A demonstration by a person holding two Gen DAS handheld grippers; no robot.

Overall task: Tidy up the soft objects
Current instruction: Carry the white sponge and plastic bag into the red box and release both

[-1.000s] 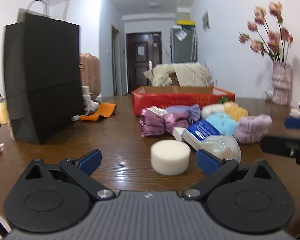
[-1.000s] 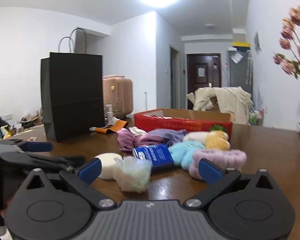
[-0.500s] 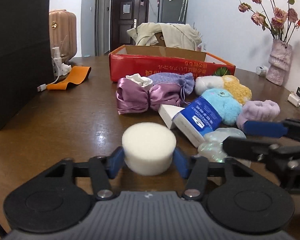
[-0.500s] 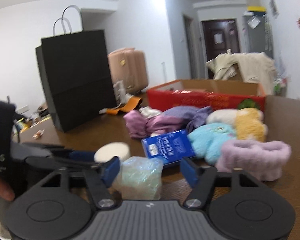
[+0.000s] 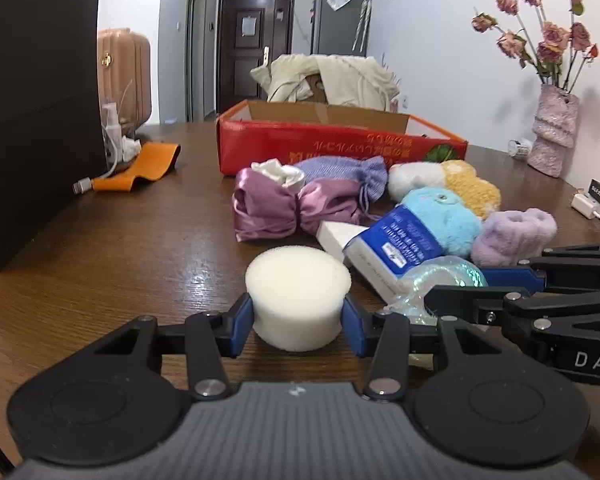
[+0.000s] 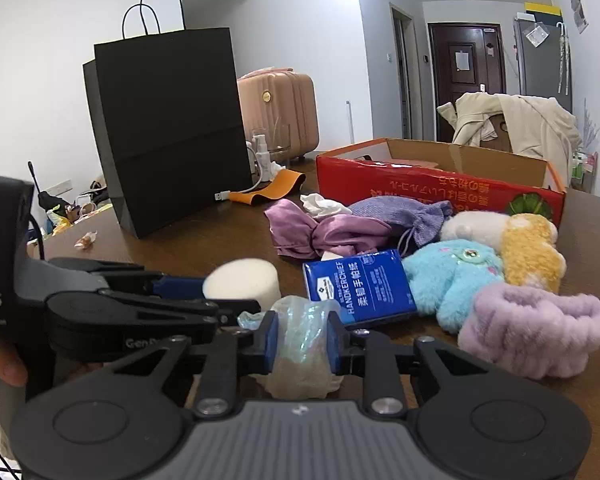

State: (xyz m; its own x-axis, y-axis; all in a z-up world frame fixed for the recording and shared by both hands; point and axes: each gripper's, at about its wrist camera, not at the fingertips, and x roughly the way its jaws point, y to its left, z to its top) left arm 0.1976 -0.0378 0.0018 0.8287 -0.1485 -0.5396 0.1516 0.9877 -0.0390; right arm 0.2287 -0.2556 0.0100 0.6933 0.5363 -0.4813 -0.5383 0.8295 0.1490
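Your left tongs [image 5: 298,322] are closing on one white round foam sponge [image 5: 298,296] on the tabletop [image 5: 120,248]; your right tongs [image 6: 300,340] are closing on one crinkled clear plastic bundle [image 6: 300,348], pads pressing both.

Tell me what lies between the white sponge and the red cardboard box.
In the left wrist view, a purple satin pouch with a white cloth on top lies between the white sponge and the red cardboard box; bare table either side.
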